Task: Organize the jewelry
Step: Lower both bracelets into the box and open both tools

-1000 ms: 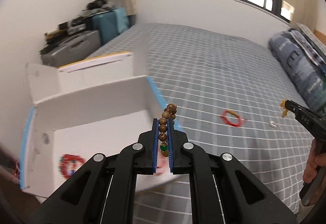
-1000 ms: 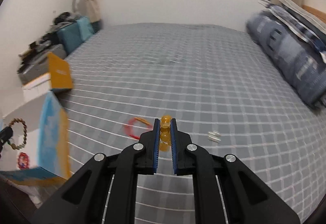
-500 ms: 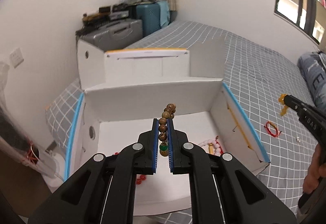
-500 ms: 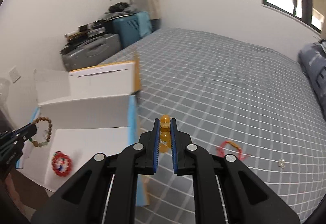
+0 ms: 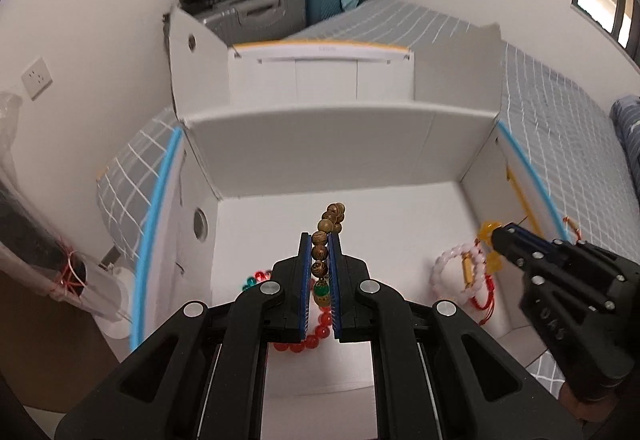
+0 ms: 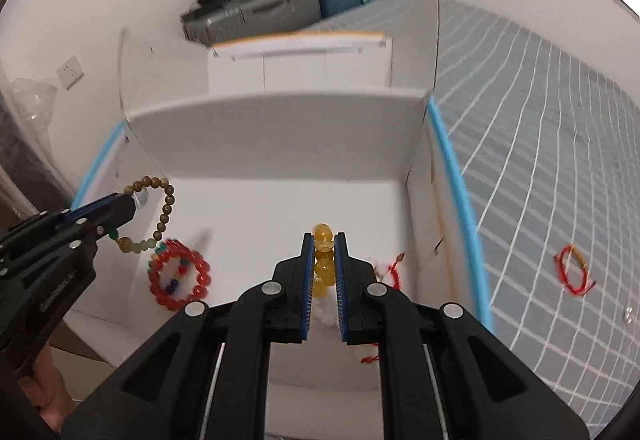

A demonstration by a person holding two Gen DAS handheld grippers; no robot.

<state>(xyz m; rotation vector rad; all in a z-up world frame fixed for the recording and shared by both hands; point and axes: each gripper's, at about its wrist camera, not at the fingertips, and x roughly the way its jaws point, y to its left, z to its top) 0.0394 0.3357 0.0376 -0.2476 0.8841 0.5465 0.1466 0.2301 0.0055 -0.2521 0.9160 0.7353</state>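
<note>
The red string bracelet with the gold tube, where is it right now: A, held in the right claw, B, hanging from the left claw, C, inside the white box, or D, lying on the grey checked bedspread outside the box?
D: the red string bracelet lies on the grey checked bedspread, right of the white box and its blue-edged wall, with neither claw on it.

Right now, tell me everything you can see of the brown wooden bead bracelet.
The wooden bead bracelet is a loop of round brown, grained beads, with one dark green bead and a few pale greenish ones at its lower end. The left hand-held gripper is shut on it, the blue pads pinching a few beads while the rest hangs as an open ring. It is in the air above the floor of the white box, over a red bead bracelet lying inside, touching only the gripper.
</note>
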